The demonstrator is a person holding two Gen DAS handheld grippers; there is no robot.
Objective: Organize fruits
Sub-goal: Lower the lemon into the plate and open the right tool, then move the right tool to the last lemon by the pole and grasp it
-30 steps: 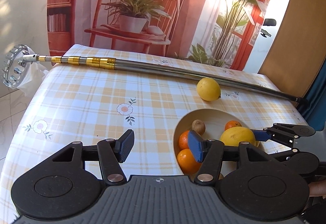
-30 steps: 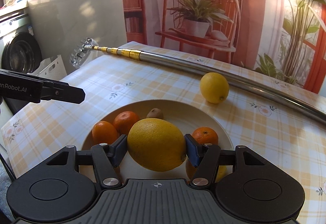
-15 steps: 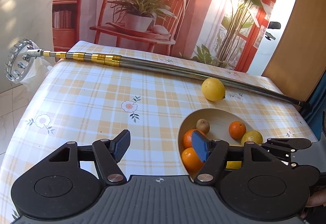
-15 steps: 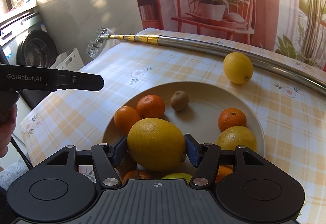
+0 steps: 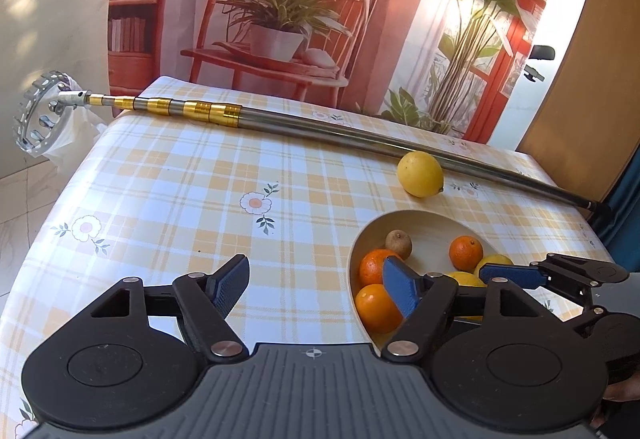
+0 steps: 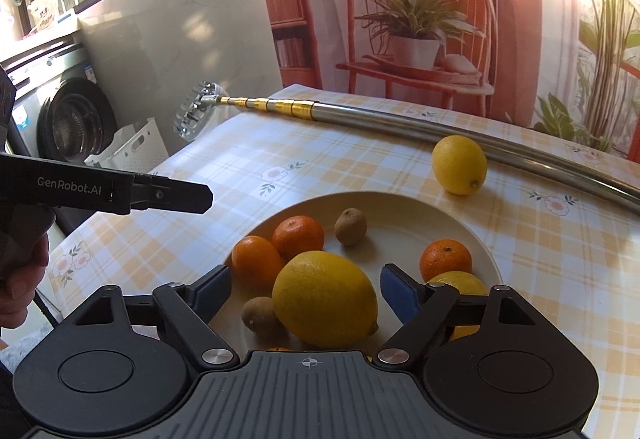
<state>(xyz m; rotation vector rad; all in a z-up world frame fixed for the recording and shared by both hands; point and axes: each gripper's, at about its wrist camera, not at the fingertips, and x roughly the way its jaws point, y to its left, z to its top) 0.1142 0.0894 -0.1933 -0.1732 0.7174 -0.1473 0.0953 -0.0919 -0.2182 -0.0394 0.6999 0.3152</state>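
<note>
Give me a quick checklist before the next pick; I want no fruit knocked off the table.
1. Right gripper open, clear of the big lemon: ok, gaps show on both sides.
2. Big lemon resting in the plate: ok, it appears settled among the fruit.
3. Left gripper open and empty: ok.
4. Loose lemon on the tablecloth, outside the plate: not ok, not yet moved.
5. Loose lemon free of the metal pole: cannot tell, they sit very close.
6. Room on the plate for it: ok, bare area near the far rim.
</note>
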